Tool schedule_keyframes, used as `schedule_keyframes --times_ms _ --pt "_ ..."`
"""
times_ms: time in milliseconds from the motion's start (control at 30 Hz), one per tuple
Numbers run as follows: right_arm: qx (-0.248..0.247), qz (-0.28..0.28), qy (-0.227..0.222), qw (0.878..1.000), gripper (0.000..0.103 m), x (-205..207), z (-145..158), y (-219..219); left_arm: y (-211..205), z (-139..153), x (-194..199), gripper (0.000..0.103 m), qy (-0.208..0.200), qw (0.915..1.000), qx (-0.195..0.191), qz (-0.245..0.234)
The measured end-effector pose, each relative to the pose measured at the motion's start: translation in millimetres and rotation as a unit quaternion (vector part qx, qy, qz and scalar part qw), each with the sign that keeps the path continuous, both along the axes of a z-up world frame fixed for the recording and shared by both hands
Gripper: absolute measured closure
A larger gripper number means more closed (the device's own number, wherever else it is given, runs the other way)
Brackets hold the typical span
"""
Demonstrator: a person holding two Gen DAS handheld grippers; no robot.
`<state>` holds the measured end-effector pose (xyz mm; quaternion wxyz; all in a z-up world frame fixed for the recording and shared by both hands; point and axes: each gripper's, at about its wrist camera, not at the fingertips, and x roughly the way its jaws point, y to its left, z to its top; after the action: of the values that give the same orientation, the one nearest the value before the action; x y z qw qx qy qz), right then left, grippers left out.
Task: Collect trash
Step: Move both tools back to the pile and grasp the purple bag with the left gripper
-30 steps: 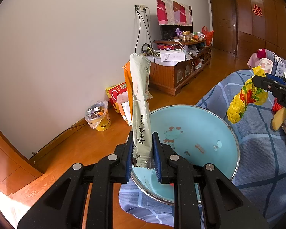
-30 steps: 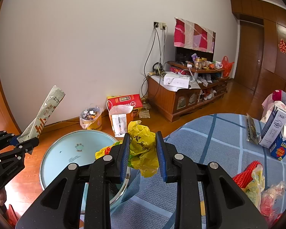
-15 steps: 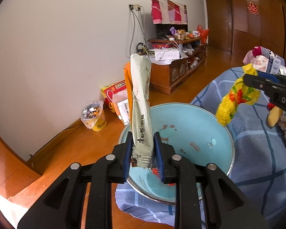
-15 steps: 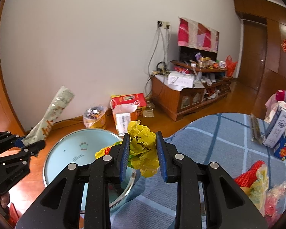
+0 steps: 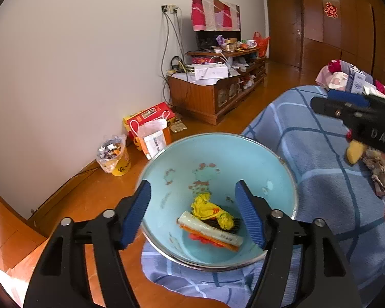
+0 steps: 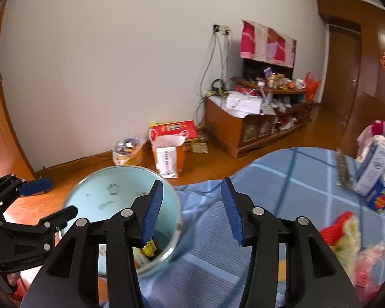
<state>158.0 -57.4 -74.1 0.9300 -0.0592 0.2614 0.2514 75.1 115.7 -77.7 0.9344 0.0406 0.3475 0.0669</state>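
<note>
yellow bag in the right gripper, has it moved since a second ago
Yes. The yellow bag has dropped from the right gripper, whose jaws have just been opening, empty, into the blue basin, beside the long wrapper.

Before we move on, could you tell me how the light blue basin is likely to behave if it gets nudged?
The light blue basin looks apt to tip: it overhangs the edge of the blue checked tablecloth. It is probably light, holding only a yellow bag and a long wrapper. Its smooth wall may slip between the jaws.
</note>
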Motion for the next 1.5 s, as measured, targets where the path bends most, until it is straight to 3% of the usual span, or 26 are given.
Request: schedule_keyframes --times_ms 133,333,633,733,1067,1333,1400,1433,1467,1500 --pt "-0.012 -0.028 -0.014 0.999 0.052 -17.7 7.1 -30.3 -20.3 -9.7 -2.0 0.031 0.008 0.9998 0.002 -0.020" --pt "-0.035 -0.104 -0.029 0.994 0.043 -56.3 7.8 -113.4 -65.4 -27.4 -14.8 0.029 0.021 0.9975 0.010 -0.067" --pt "-0.028 -0.254 0.000 0.967 0.040 -120.9 -27.6 -260.7 -133.6 -27.3 -36.8 0.028 0.017 0.9895 0.006 -0.143" --pt "-0.026 -0.278 0.011 0.960 0.040 -131.7 -36.8 -285.5 -156.4 -25.1 -40.6 0.028 0.013 0.9864 0.003 -0.164" --pt "-0.013 -0.359 0.036 0.933 0.039 -177.8 -68.7 -358.7 -237.8 2.6 -41.3 0.027 -0.021 0.9693 -0.026 -0.243" --pt "0.020 -0.422 0.059 0.904 0.039 -209.2 -95.7 -414.3 -292.4 -6.4 -53.4 0.028 -0.011 0.9504 -0.018 -0.310" --pt "0.033 -0.420 0.059 0.905 0.038 -208.6 -97.0 -415.4 -304.4 -15.3 -54.4 0.039 0.003 0.9426 -0.015 -0.334" --pt "0.033 -0.416 0.056 0.907 0.038 -207.5 -96.1 -412.9 -309.2 -20.2 -53.4 0.059 0.014 0.9385 -0.013 -0.345" --pt "0.032 -0.411 0.052 0.909 0.037 -205.9 -94.3 -408.6 -314.4 -25.8 -52.0 0.070 0.031 0.9321 -0.017 -0.360" --pt "0.032 -0.404 0.049 0.913 0.037 -203.4 -92.0 -403.2 -316.5 -29.9 -51.5 0.075 0.043 0.9273 -0.024 -0.371"
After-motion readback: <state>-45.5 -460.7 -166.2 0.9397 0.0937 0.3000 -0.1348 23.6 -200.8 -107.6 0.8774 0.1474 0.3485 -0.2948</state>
